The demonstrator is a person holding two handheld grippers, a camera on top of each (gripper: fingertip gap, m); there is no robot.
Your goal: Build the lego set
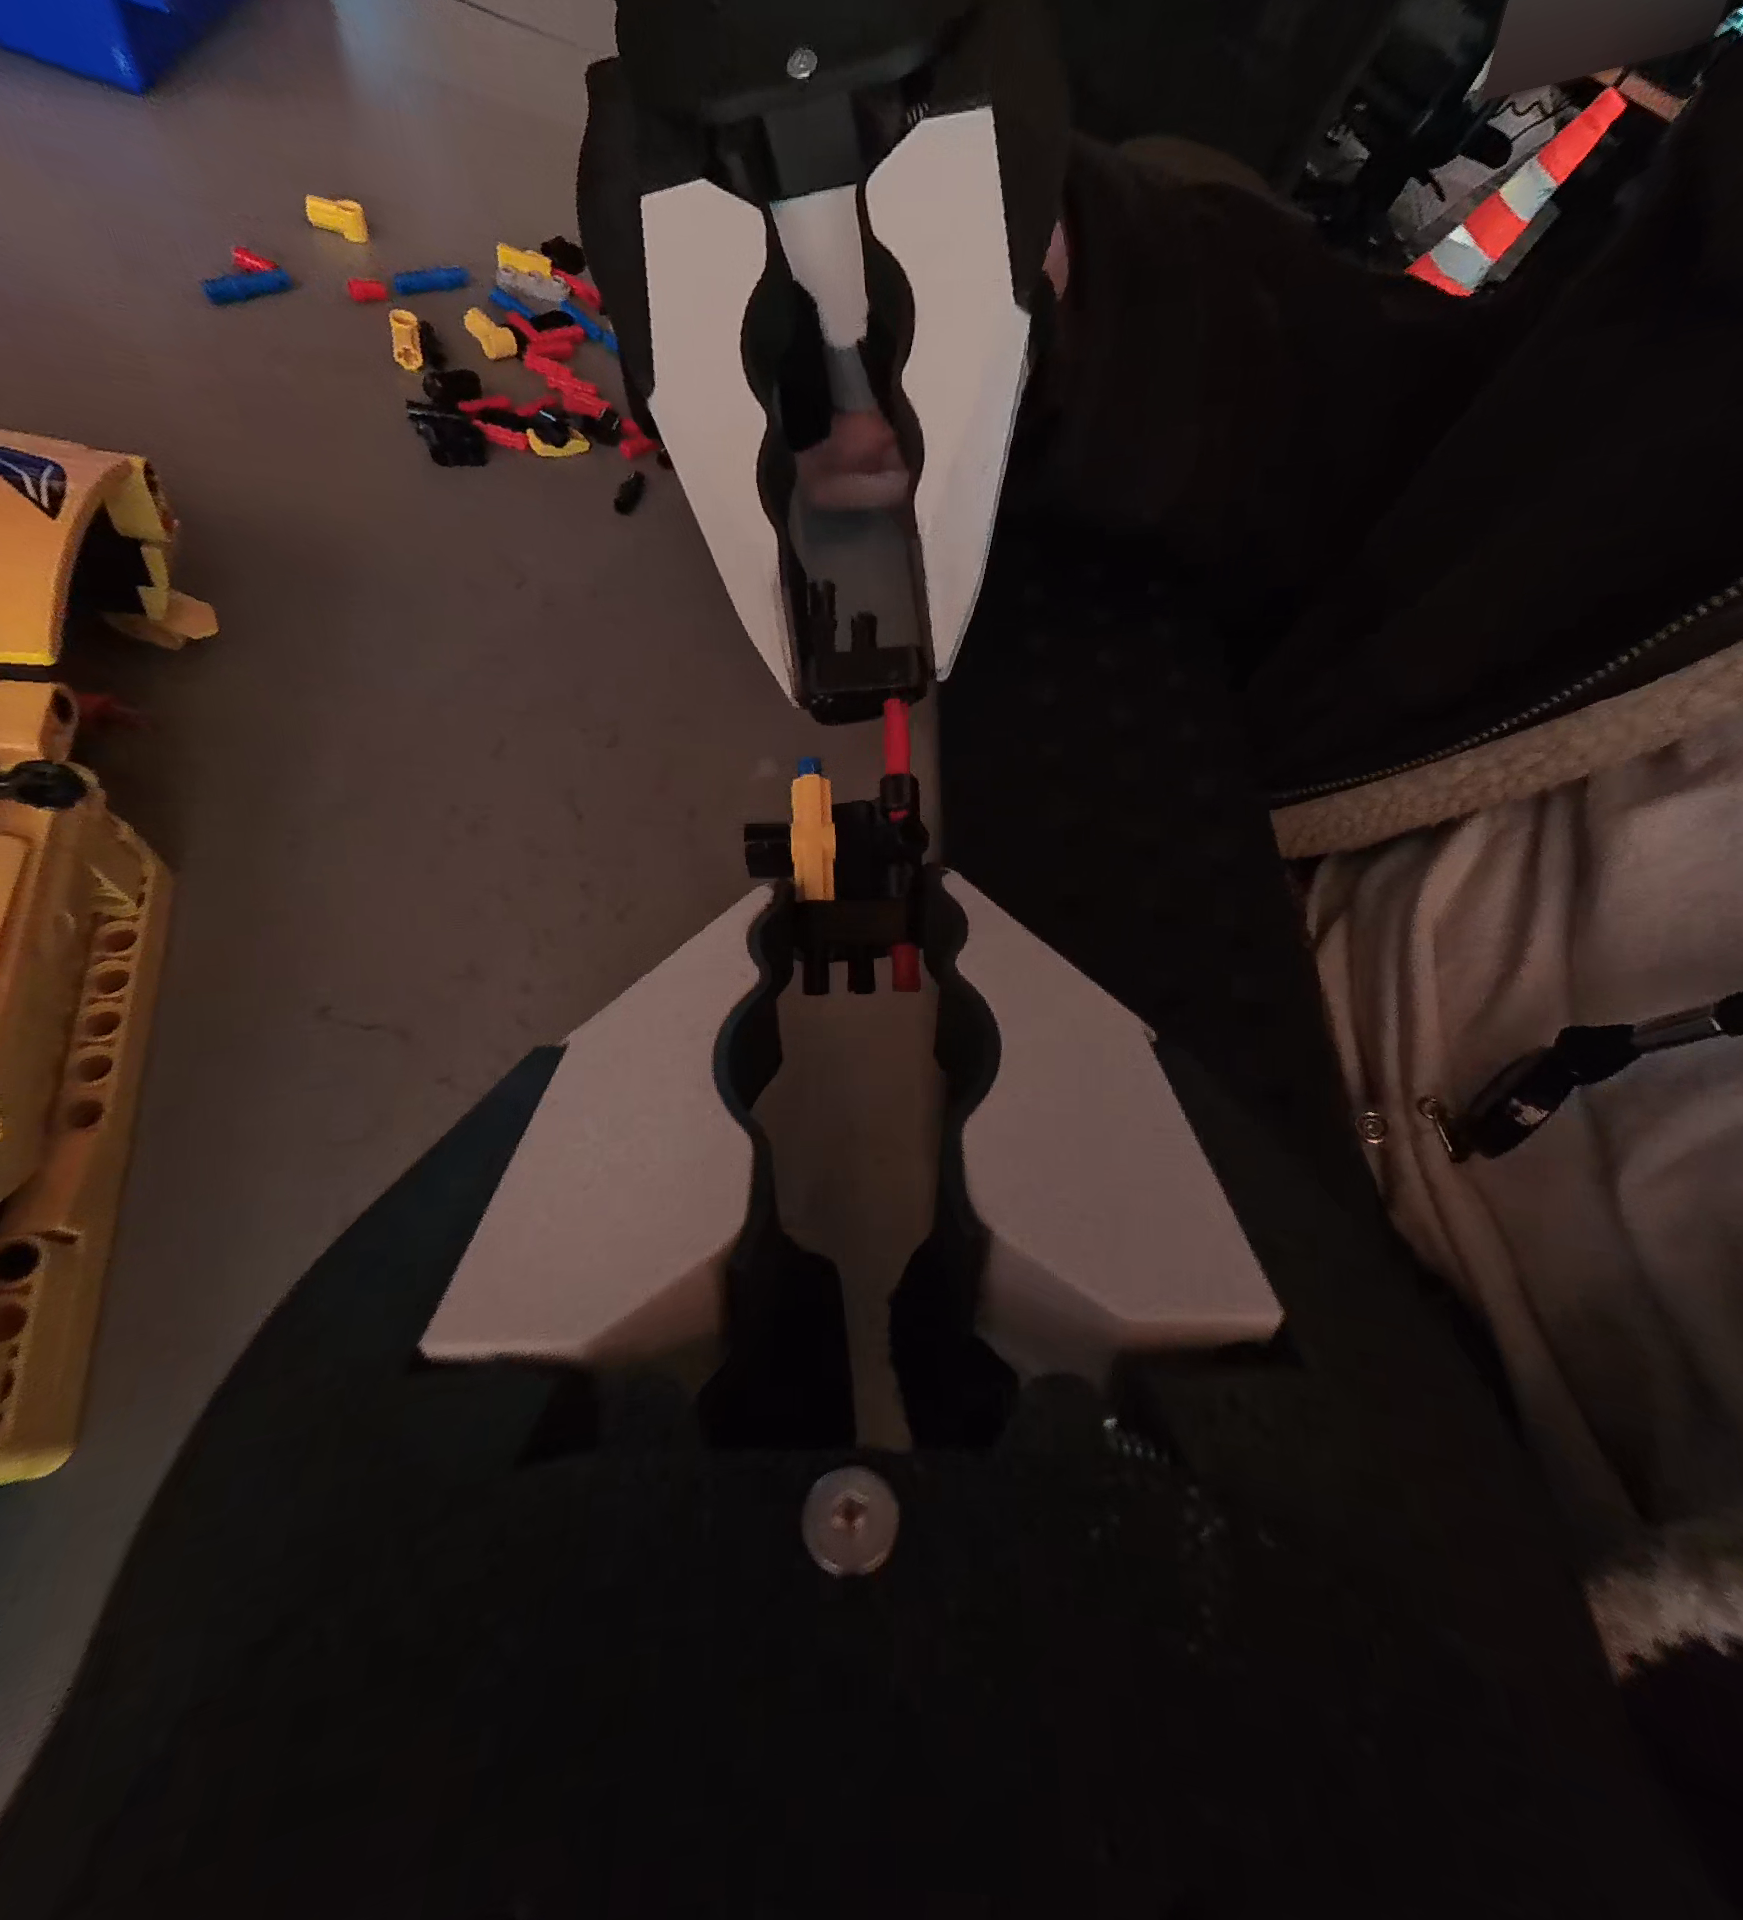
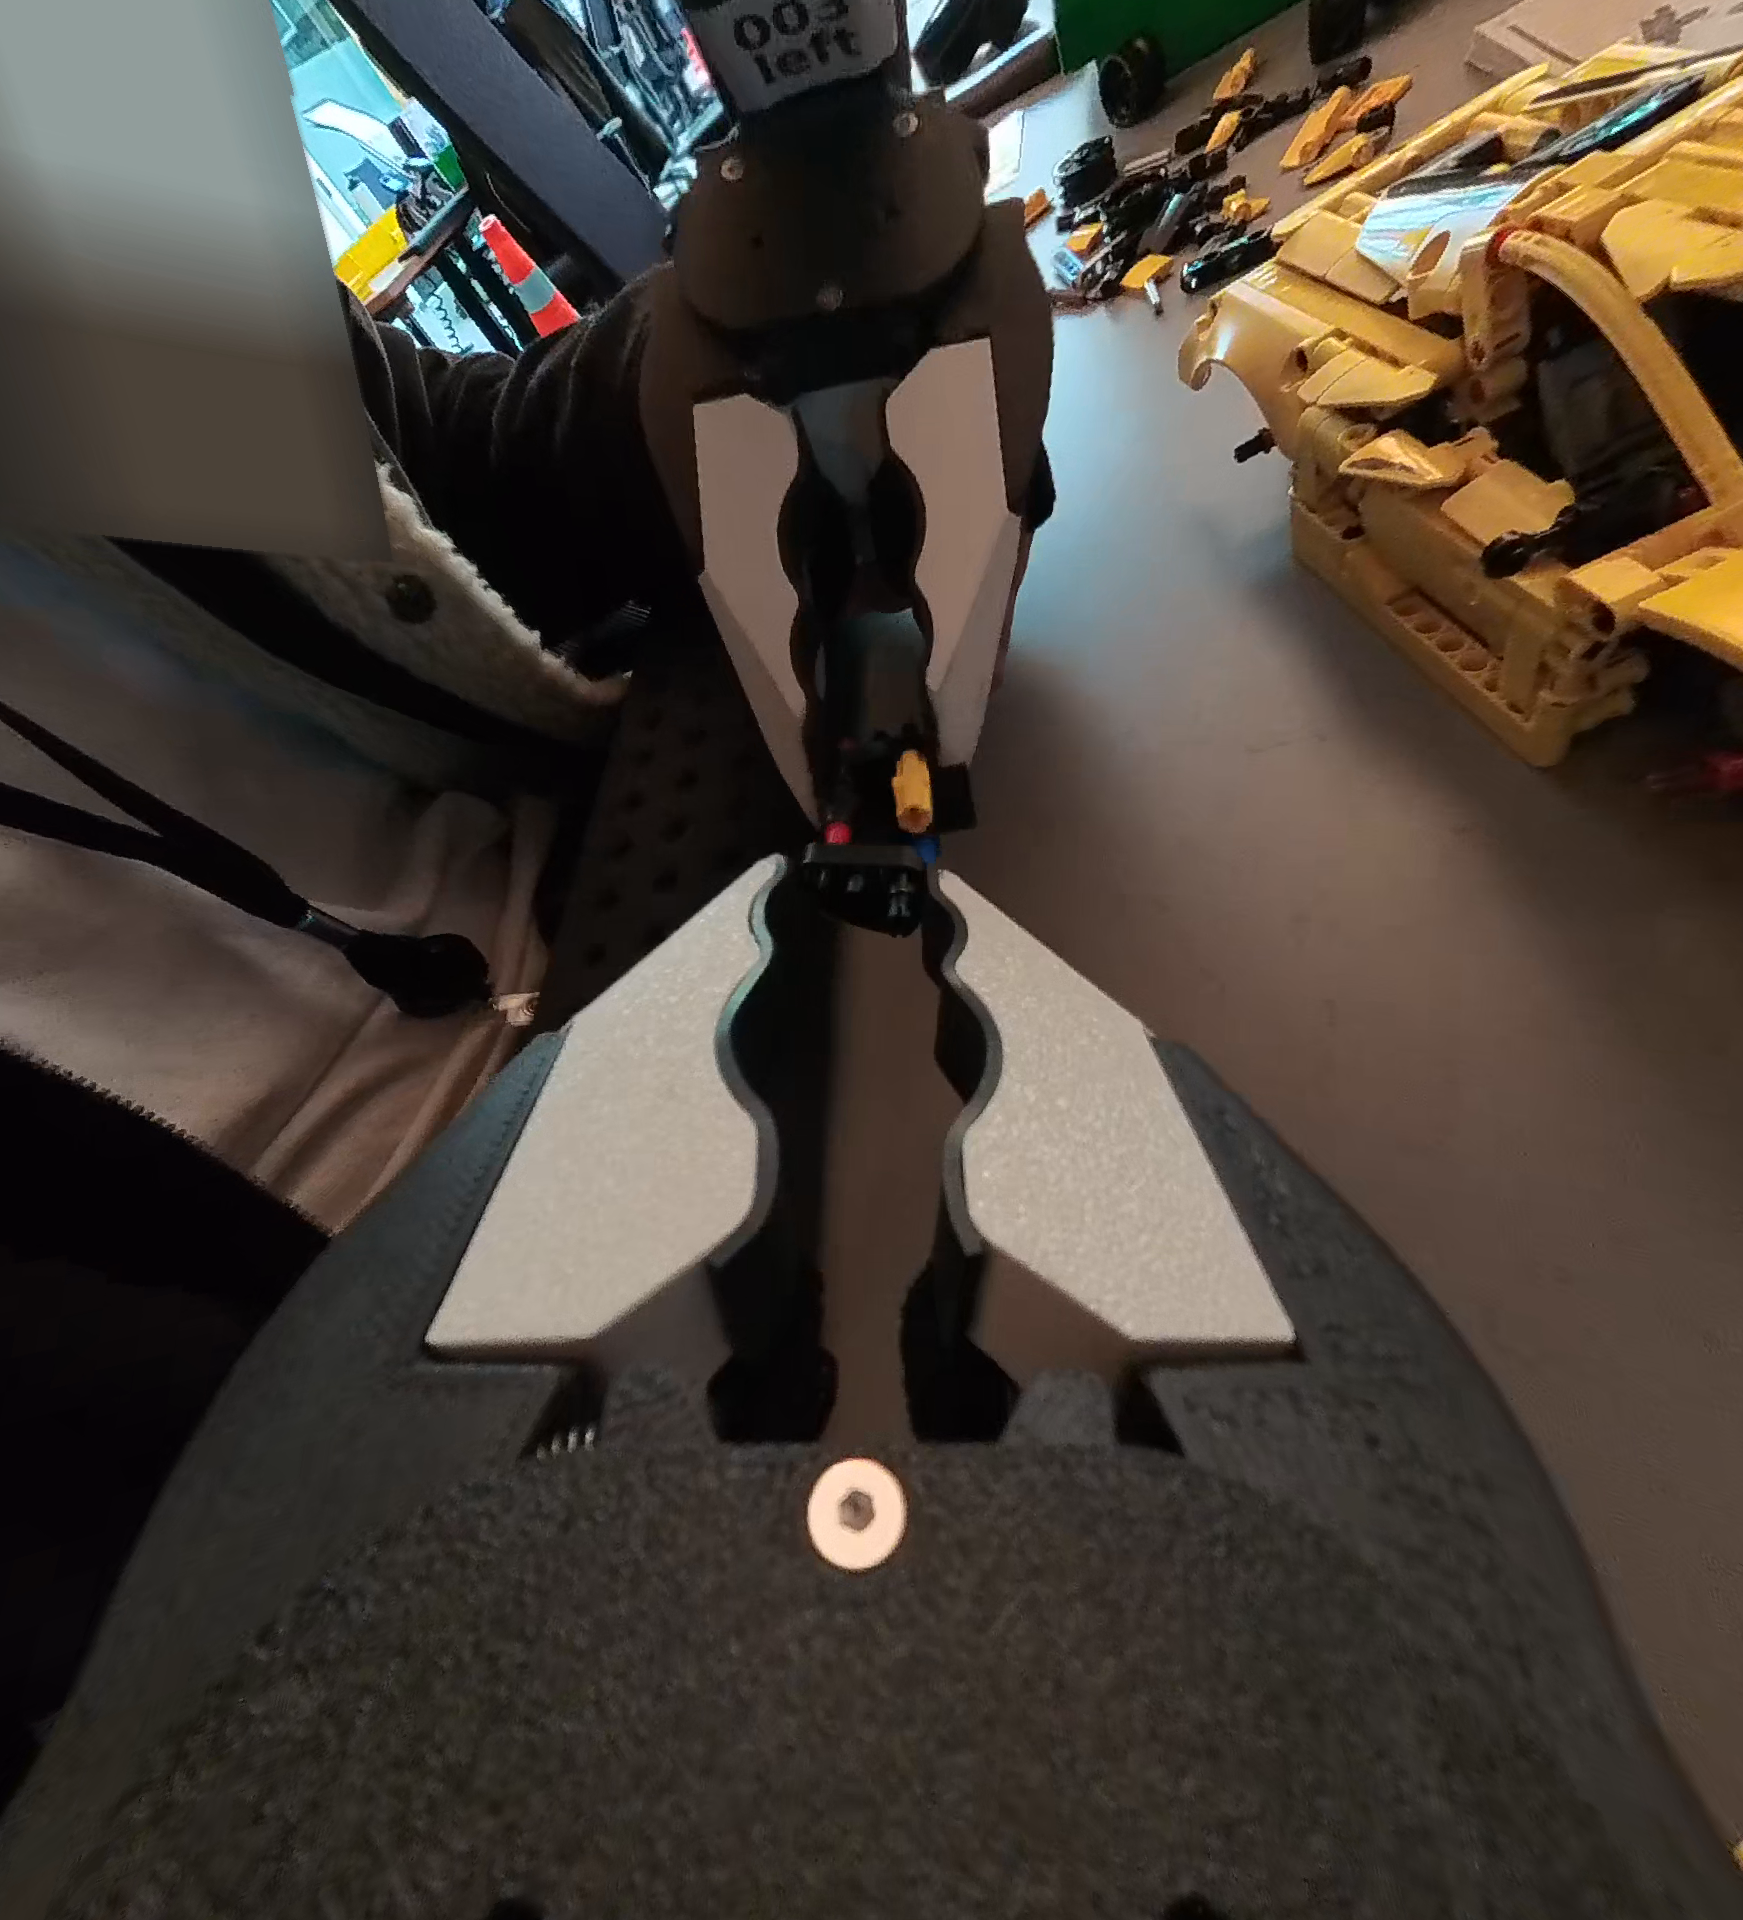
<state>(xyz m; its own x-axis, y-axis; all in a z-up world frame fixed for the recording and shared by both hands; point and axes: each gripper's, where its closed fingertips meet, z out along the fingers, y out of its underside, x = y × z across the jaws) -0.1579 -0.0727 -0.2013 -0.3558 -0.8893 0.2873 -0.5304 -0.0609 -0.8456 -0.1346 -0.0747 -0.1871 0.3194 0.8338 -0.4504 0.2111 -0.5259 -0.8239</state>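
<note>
At frame centre, the left tool [image 1: 851, 914] pinches a small black-yellow-red assembly [image 1: 846, 873]; the right tool [image 2: 862, 894] clamps a dark studded piece [image 2: 862, 883] – its outline murky. The glossy yellow car model [image 2: 1532, 416] on the grey worktop [image 1: 431, 831] is cut off at the edge.

Two wrist views, facing each other closely, sharing yellow car [image 1: 5, 935]

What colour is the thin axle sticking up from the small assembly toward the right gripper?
Red axle; it shows best in the left wrist view, running between the two grippers' tips.

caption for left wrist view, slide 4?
Left gripper holds small black-yellow Lego subassembly; right gripper brings black piece onto its red axle.
</note>
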